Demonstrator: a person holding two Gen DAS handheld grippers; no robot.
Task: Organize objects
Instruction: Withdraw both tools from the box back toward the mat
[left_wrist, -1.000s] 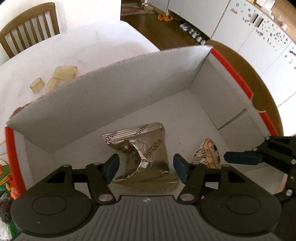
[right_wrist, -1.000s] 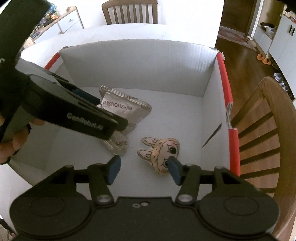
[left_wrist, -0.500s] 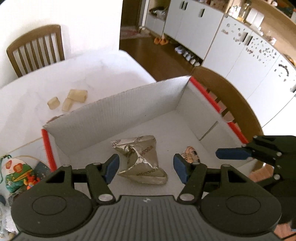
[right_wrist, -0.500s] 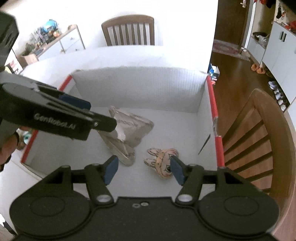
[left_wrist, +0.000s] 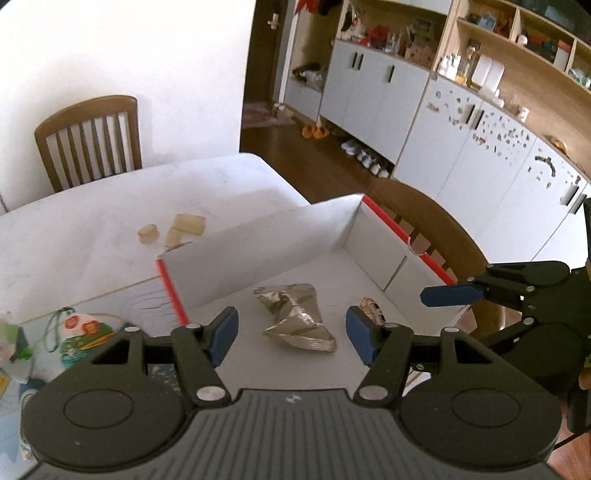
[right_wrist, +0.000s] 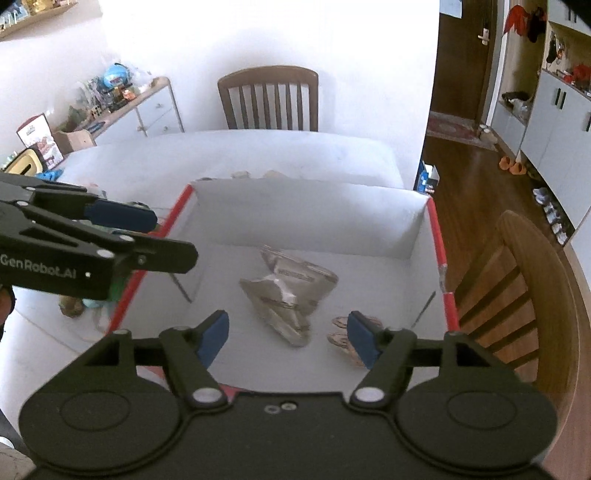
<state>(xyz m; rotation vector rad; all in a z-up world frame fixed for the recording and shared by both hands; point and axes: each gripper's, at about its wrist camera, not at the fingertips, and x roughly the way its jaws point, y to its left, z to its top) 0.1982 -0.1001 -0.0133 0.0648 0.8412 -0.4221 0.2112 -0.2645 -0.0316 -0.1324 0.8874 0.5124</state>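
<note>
**Both grippers empty above the box, two items lying inside**

The left wrist view takes in the table (left_wrist: 74, 236) beyond the cardboard box (left_wrist: 258, 240): three pale tan blocks (left_wrist: 173, 229) lie just outside the box's far wall, and a colourful embroidered pouch (left_wrist: 83, 338) lies by its near left corner. The right wrist view shows only the tops of the blocks above the far wall, yet it alone gives the whole box (right_wrist: 303, 218), white inside with red tape along its left and right rims, and a sideboard (right_wrist: 122, 110) crowded with toys against the back wall.

Inside the box lie two things, near each other but apart. A crumpled silver foil packet (left_wrist: 295, 321) (right_wrist: 288, 291) lies near the middle of the floor. A small cartoon rabbit-face toy (left_wrist: 371, 308) (right_wrist: 341, 332) lies toward the right wall; in each view a blue pad partly hides it.

The left gripper (left_wrist: 291, 336) (right_wrist: 122, 218) is above the box with its jaws spread and nothing between them; they have just been opening. The right gripper (right_wrist: 288, 338) (left_wrist: 452, 295) is likewise spread and empty, its jaws also just having opened further. Neither touches the packet or the toy.
</note>
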